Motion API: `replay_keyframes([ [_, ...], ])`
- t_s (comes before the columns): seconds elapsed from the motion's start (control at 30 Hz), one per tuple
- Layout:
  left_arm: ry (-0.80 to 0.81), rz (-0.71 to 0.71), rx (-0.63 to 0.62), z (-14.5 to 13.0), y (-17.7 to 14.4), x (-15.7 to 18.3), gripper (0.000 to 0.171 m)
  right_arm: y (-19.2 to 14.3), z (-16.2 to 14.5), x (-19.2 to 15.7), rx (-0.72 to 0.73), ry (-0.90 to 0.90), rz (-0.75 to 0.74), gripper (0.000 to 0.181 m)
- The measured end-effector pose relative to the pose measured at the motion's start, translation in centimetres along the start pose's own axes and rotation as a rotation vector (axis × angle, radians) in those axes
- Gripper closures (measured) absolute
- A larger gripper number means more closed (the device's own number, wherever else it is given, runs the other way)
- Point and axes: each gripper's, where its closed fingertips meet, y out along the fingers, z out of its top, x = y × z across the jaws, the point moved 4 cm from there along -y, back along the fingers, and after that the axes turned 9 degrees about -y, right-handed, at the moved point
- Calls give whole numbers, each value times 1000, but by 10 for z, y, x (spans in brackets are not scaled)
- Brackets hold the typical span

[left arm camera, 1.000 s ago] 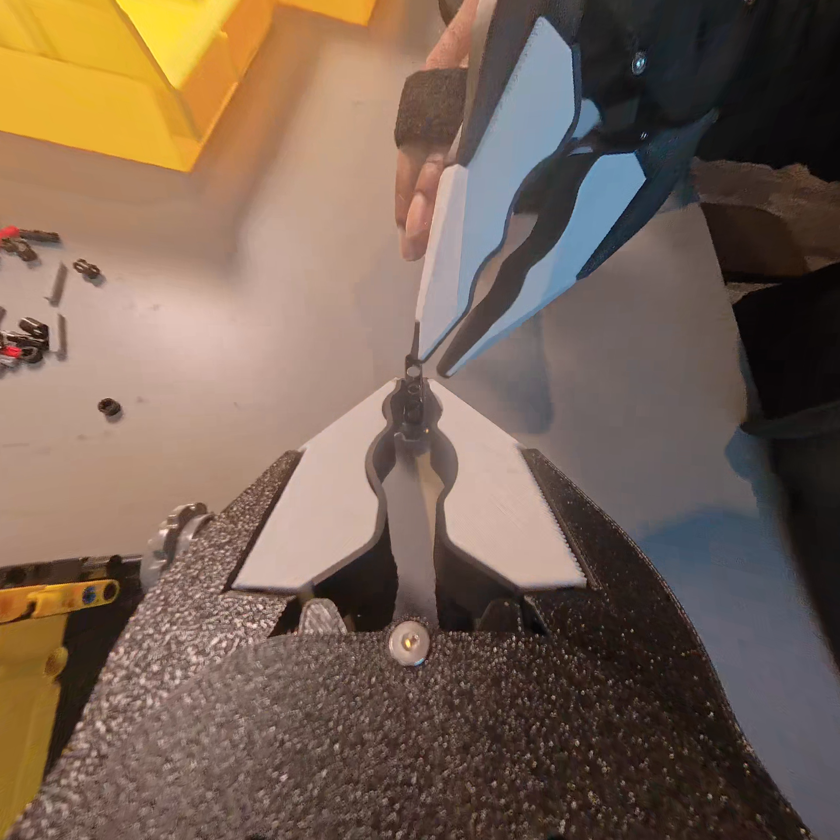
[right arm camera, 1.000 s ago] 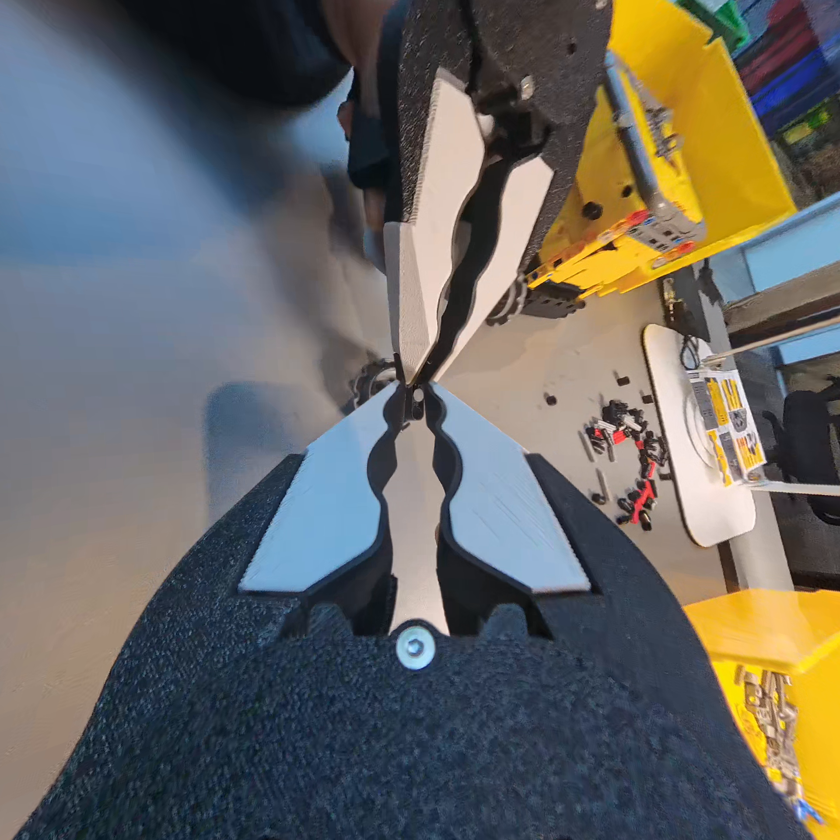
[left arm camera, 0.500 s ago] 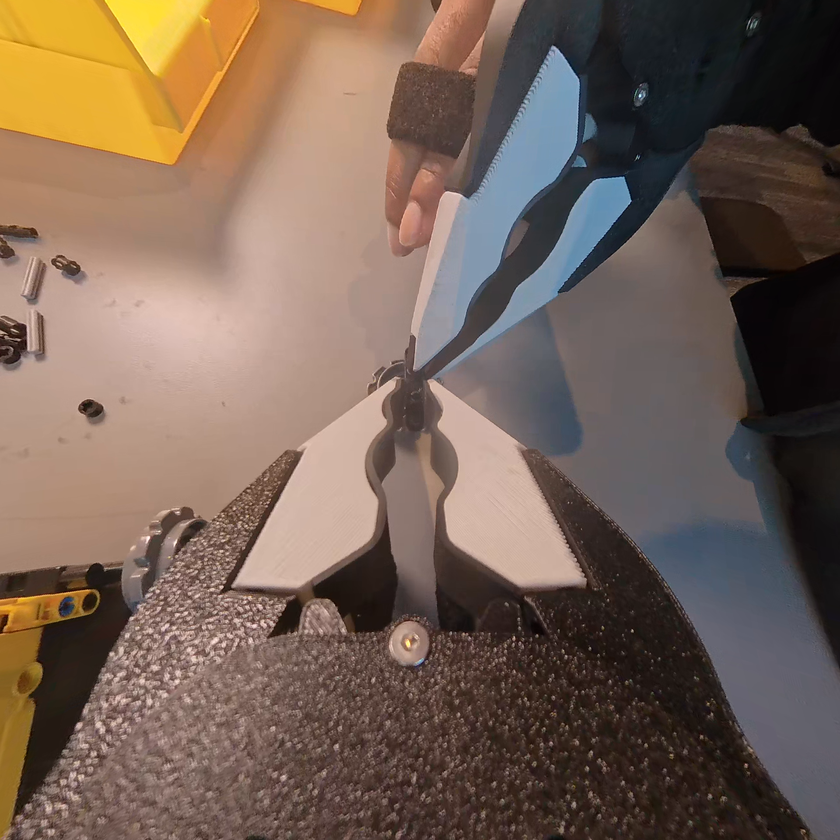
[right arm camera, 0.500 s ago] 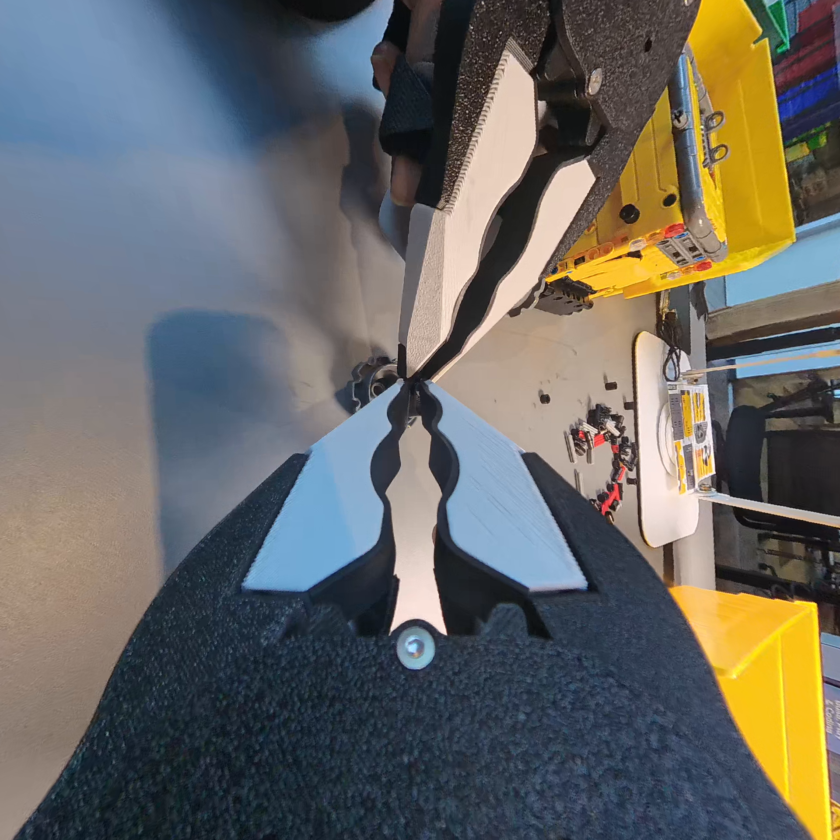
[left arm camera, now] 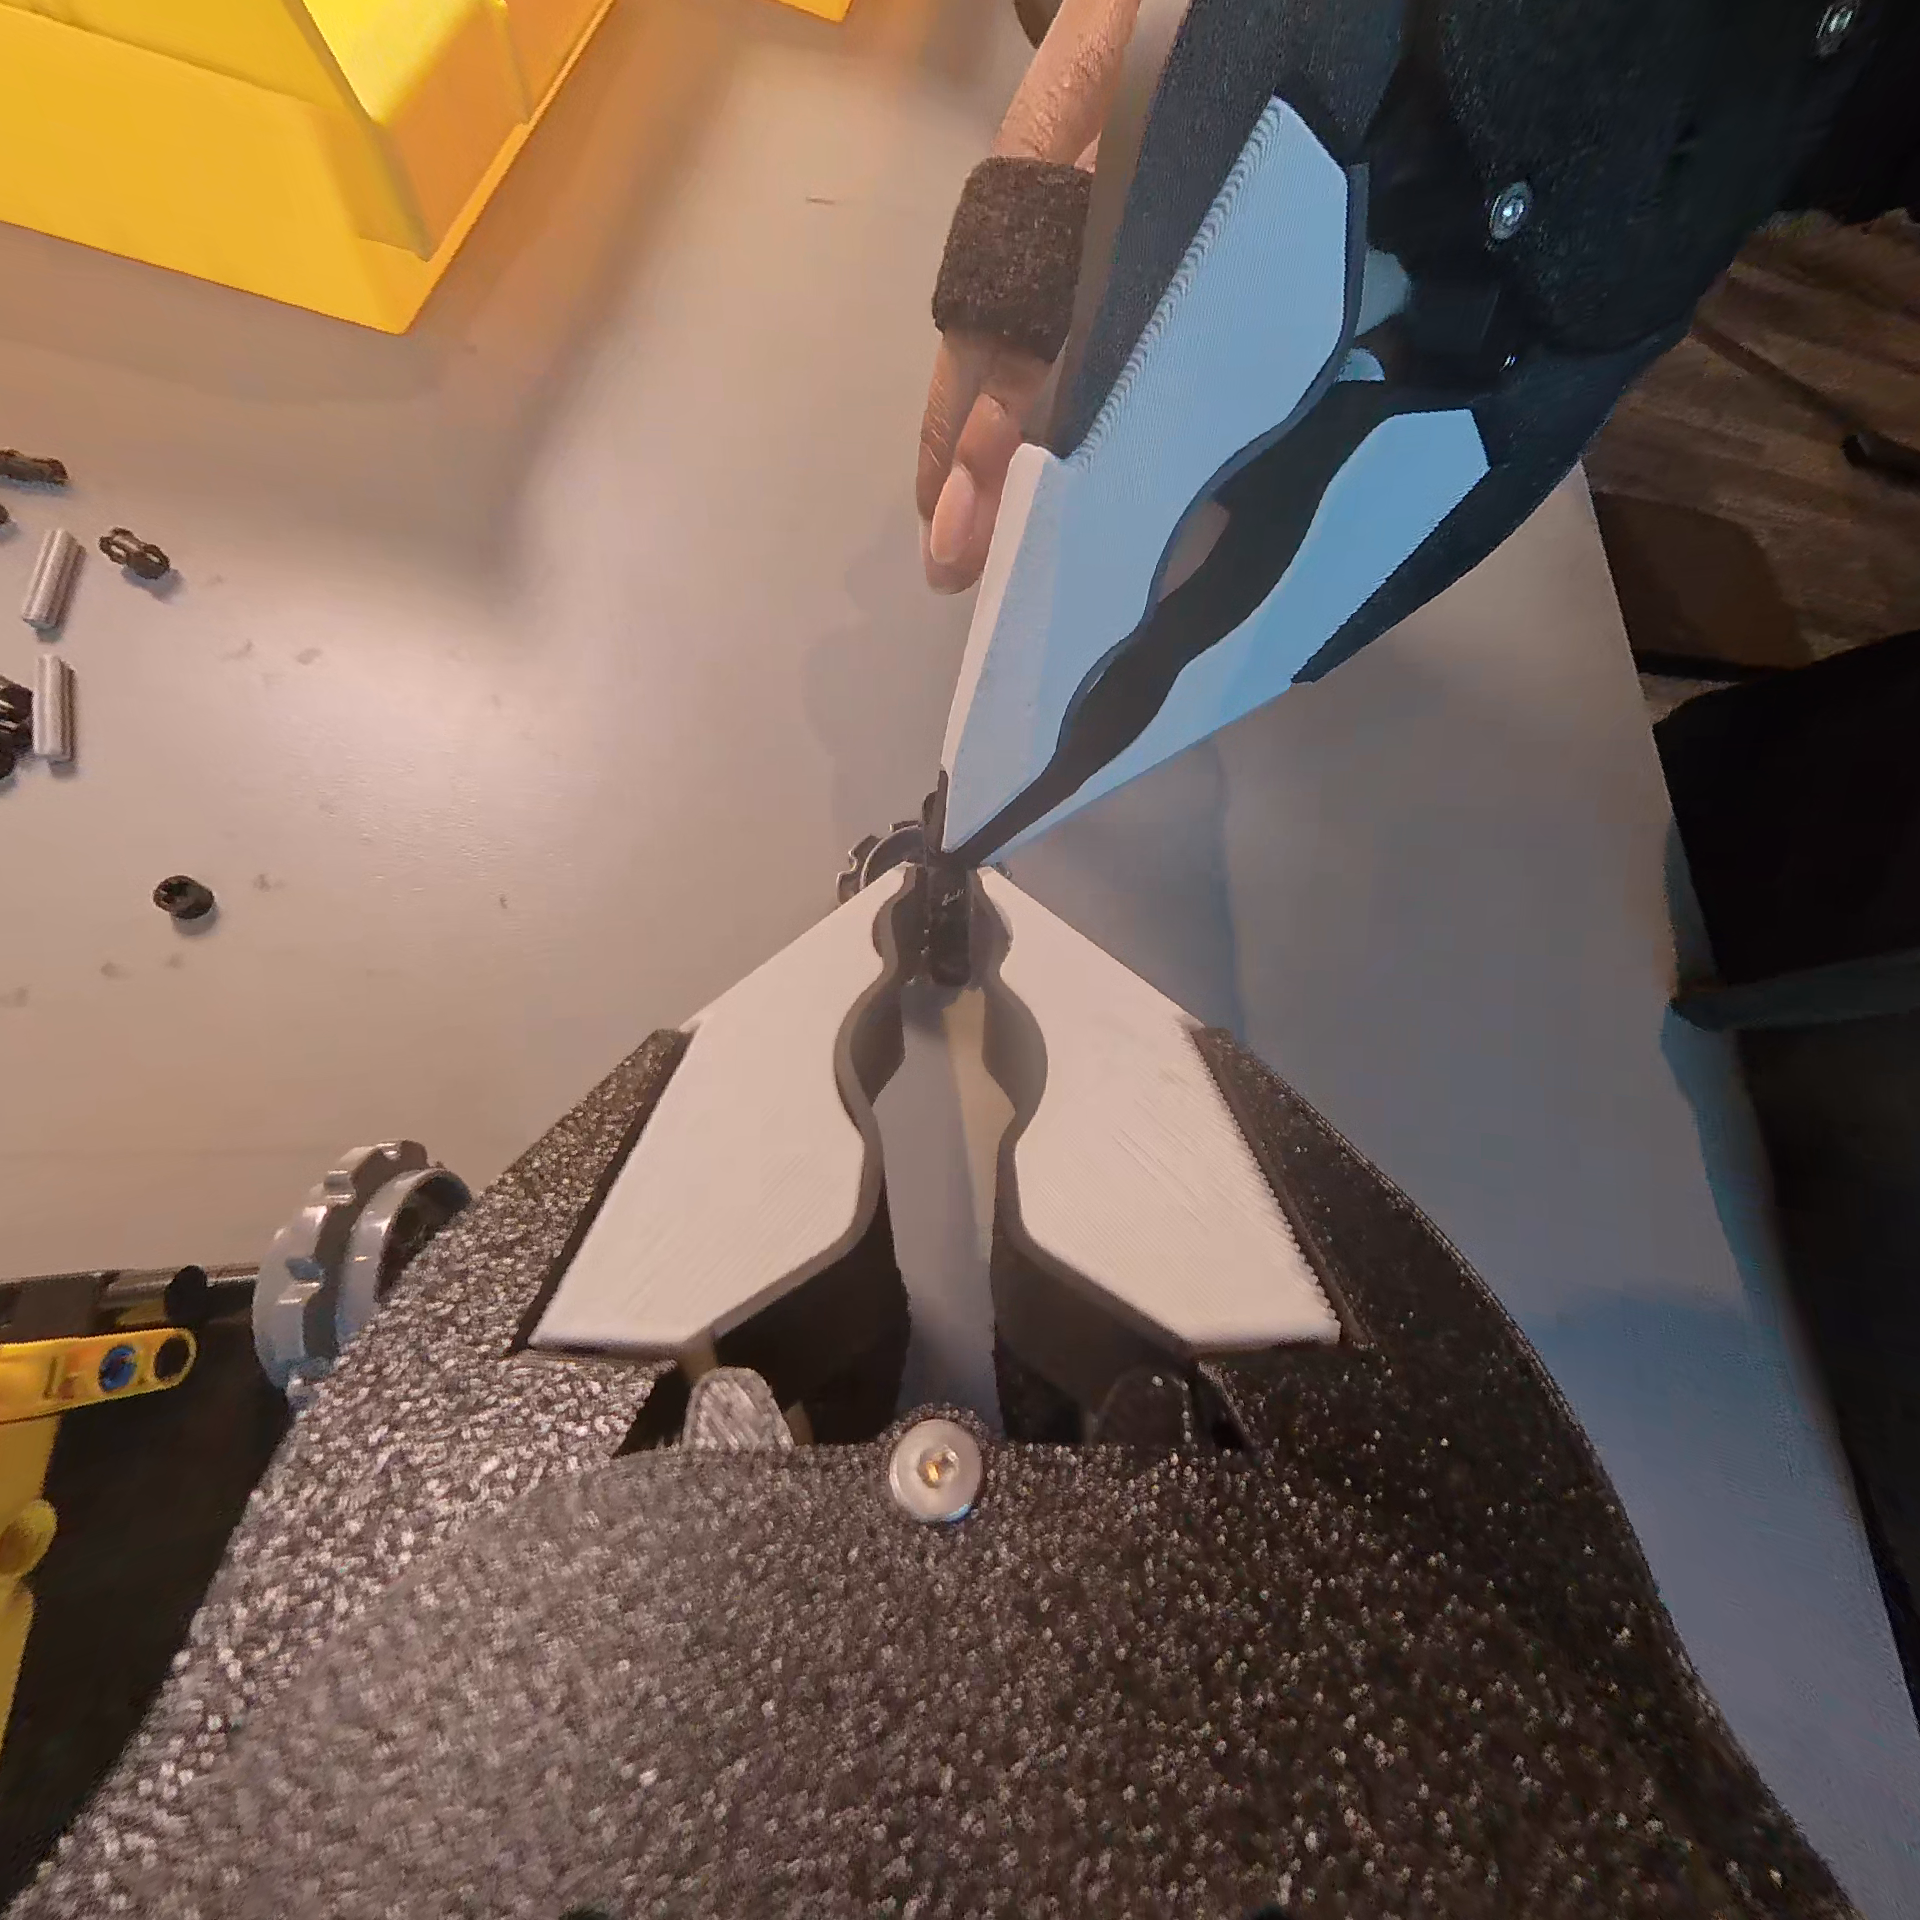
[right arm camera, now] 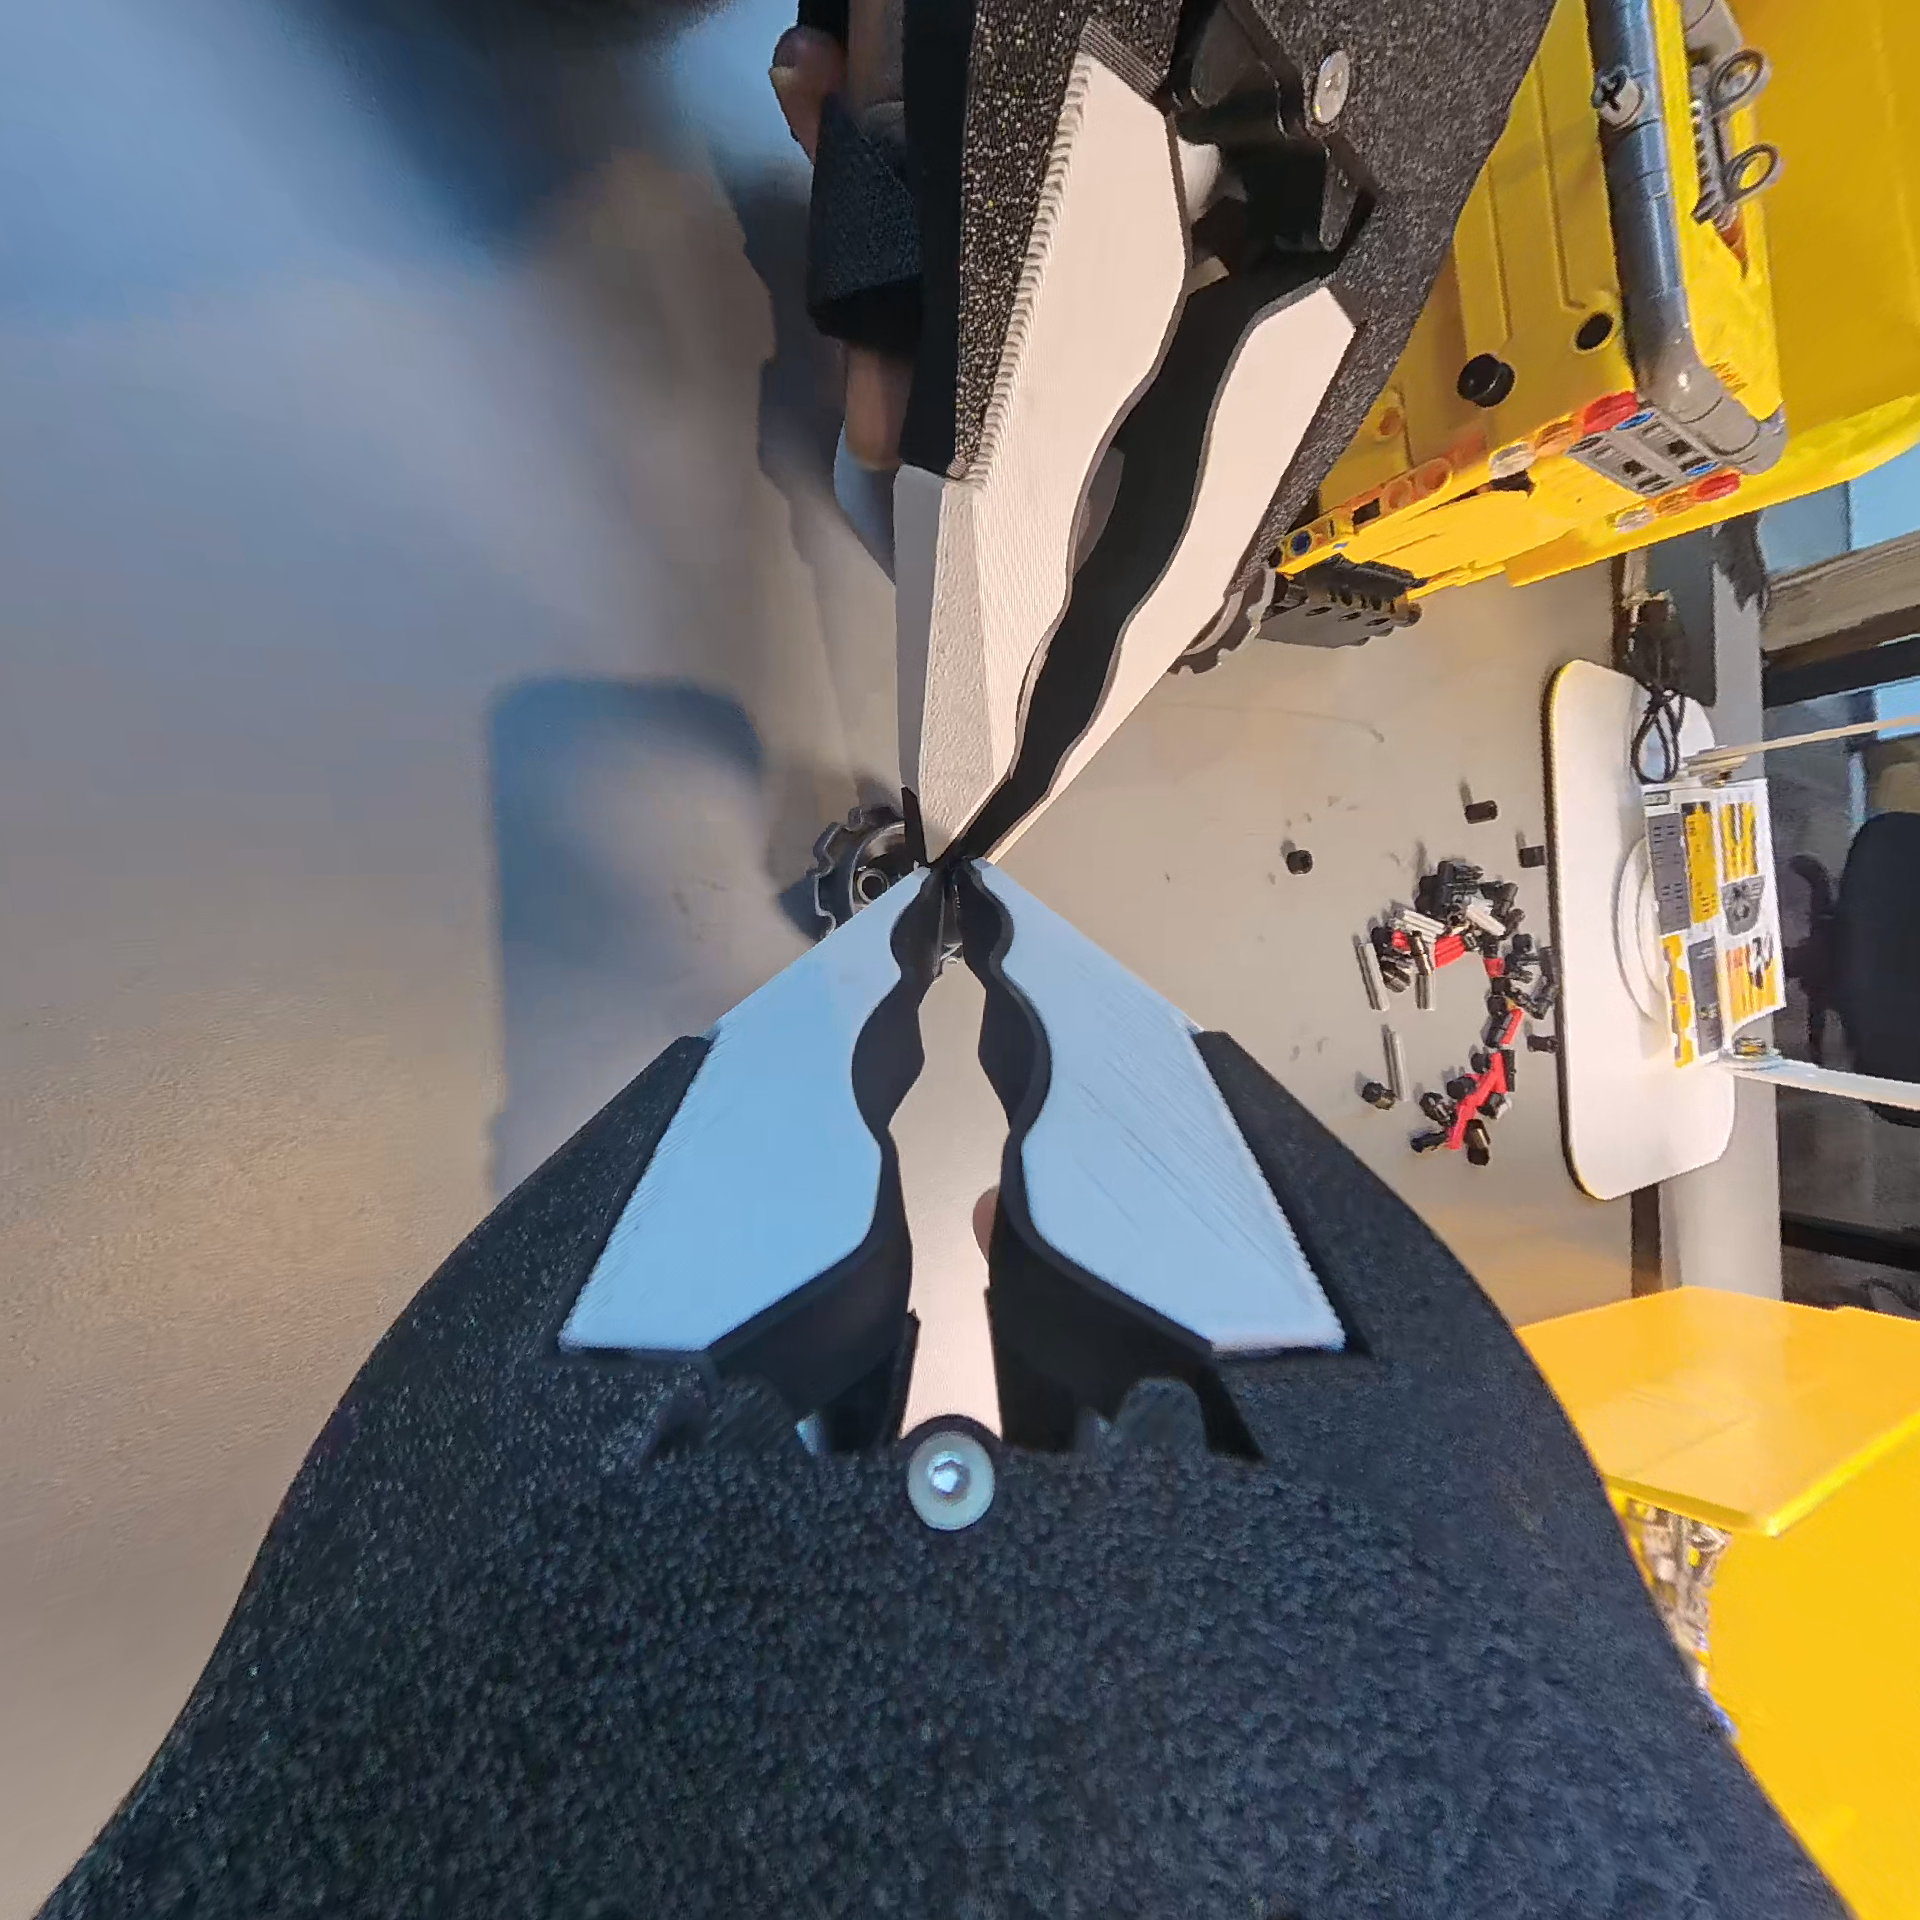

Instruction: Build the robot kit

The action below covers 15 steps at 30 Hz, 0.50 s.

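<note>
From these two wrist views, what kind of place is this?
Probably a hobby or lab workbench for building a brick-type construction kit: a pale table scattered with small black and red pins, a part-built yellow model, yellow bins, and a printed sheet at the edge.

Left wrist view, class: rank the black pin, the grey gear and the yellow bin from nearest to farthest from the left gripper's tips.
1. Black pin: clamped in the left gripper.
2. Grey gear: on the table just behind the tips.
3. Yellow bin: far upper left.

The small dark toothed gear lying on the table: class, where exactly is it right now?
In both wrist views the gear lies on the grey table, just left of where the two grippers' tips meet, partly hidden by them.
</note>
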Motion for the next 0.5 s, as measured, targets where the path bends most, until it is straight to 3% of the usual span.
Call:
replay_keyframes([
  [0.27,-33,7,-30,-1,3,-1,166,2,-1,-2,-22,10,27,179],
  [0.4,69,74,-38,1,3,0,167,2,-2,-2,3,-32,-10,180],
  [0.5,17,22,-34,2,3,-2,166,1,-3,0,12,-22,-2,180],
])
